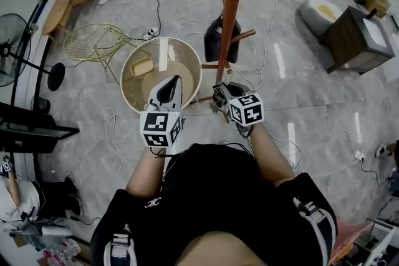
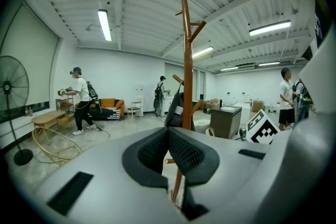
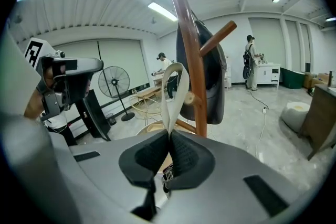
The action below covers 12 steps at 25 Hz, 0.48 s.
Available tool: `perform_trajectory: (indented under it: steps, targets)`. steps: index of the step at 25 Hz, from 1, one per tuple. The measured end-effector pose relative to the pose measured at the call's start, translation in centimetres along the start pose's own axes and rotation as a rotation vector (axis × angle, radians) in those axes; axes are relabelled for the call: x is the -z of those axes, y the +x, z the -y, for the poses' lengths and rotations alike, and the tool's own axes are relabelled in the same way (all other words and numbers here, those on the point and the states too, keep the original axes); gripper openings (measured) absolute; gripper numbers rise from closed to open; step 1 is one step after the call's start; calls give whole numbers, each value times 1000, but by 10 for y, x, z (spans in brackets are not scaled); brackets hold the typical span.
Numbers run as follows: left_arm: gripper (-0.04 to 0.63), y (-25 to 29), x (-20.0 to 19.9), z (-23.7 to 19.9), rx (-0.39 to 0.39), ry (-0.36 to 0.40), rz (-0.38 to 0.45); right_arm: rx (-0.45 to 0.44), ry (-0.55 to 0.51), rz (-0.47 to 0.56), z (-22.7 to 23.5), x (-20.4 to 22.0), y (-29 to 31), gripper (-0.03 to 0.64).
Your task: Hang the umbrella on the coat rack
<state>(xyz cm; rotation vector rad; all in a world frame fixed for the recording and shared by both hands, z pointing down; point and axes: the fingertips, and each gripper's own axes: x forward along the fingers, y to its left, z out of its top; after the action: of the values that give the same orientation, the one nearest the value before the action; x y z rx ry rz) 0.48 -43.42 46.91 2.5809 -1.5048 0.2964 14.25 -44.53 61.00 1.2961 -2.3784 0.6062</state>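
Note:
The wooden coat rack (image 1: 232,9) stands just ahead of me, with a black bag (image 1: 215,40) hanging on its far side. My right gripper (image 1: 220,95) is close against the pole's base and is shut on the umbrella's white strap loop (image 3: 172,97). In the right gripper view the loop rises from the jaws beside a low peg (image 3: 189,98) of the rack (image 3: 190,60). A dark part of the umbrella (image 3: 167,176) shows below the jaws; the remainder is hidden. My left gripper (image 1: 174,81) hovers over the round table, shut, with nothing in it (image 2: 168,134). The rack (image 2: 185,60) rises ahead of it.
A round wooden table (image 1: 134,81) stands left of the rack, with a yellow wire chair (image 1: 93,40) beyond it. A standing fan (image 1: 12,40) is at the far left and a dark cabinet (image 1: 358,40) at the right. Cables (image 1: 268,28) trail over the floor. People stand in the background.

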Motion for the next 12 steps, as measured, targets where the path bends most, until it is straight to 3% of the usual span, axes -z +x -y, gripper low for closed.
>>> perform_trajectory:
  steps: [12]
  targets:
    - [17,7,8,-4,-102,-17,-30,-75,31,-81,30,21,32,18]
